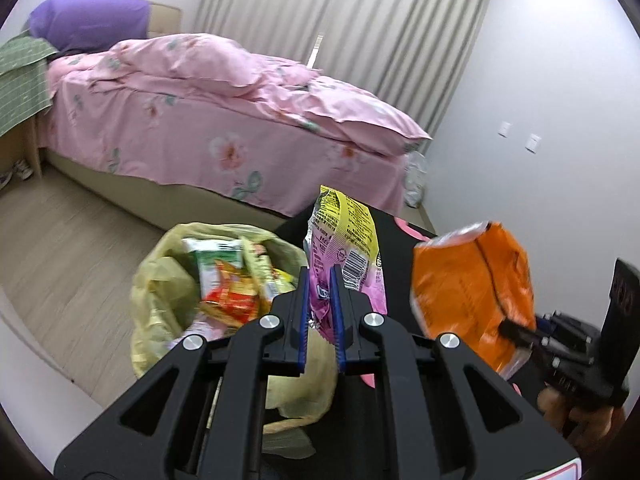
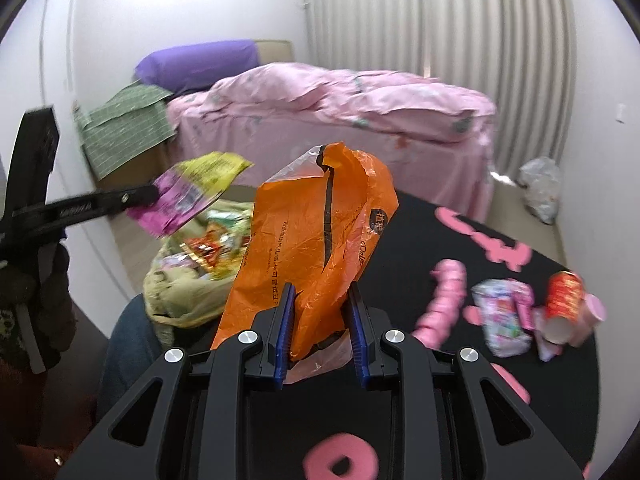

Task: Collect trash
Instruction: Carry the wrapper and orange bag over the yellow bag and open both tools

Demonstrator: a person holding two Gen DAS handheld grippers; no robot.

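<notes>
My left gripper [image 1: 320, 276] is shut on a pink and yellow snack wrapper [image 1: 346, 240], held up just right of the yellow trash bag [image 1: 160, 288]. The bag stands open on the floor, holding several wrappers. My right gripper [image 2: 322, 292] is shut on a crumpled orange plastic bag [image 2: 316, 224], raised above the black table [image 2: 420, 224]. In the right wrist view the left gripper [image 2: 150, 194] holds the wrapper [image 2: 192, 188] over the trash bag [image 2: 180, 292]. The orange bag [image 1: 472, 284] and the right gripper [image 1: 510, 326] show at the right of the left wrist view.
A red paper cup [image 2: 562, 304], a pink cup [image 2: 592, 312] and a colourful wrapper [image 2: 506, 312] lie on the black table at the right. A bed with pink bedding [image 1: 224, 120] stands behind. A white plastic bag [image 2: 540, 188] sits on the floor by the wall.
</notes>
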